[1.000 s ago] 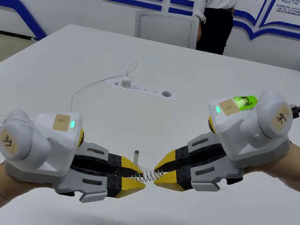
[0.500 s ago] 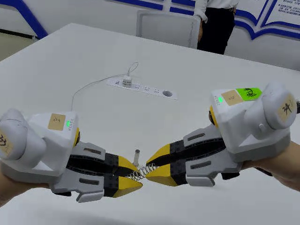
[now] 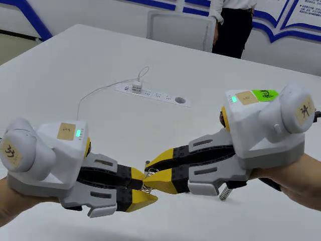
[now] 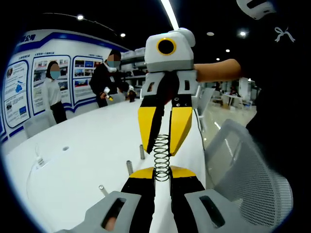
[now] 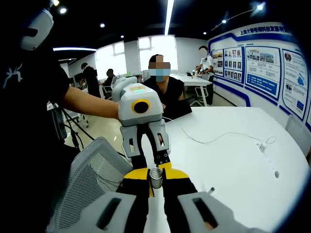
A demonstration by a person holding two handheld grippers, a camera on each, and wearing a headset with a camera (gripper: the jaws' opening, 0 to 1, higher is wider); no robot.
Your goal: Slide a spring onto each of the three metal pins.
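A steel spring (image 4: 161, 158) spans between both grippers just above the white table (image 3: 100, 125). My left gripper (image 4: 161, 173) is shut on its near end and my right gripper (image 4: 161, 150) on its far end. In the right gripper view the spring (image 5: 155, 177) shows end-on between the right gripper's (image 5: 155, 175) yellow tips, with the left gripper (image 5: 151, 162) facing it. In the head view the left gripper (image 3: 149, 187) and right gripper (image 3: 147, 174) meet tip to tip and hide most of the spring. Three short metal pins (image 4: 141, 151) (image 4: 129, 167) (image 4: 102, 189) stand on the table beside the jaws.
A white power strip (image 3: 155, 94) with a cable lies mid-table. A grey chair (image 3: 178, 30) and a standing person (image 3: 233, 25) are at the far edge. A mesh chair (image 4: 248, 179) stands beside the table. A coiled piece (image 3: 224, 192) pokes out under the right gripper.
The right gripper has moved left toward the left gripper, closing the gap. The visible stretch of spring has shrunk and the pin behind is now mostly covered.
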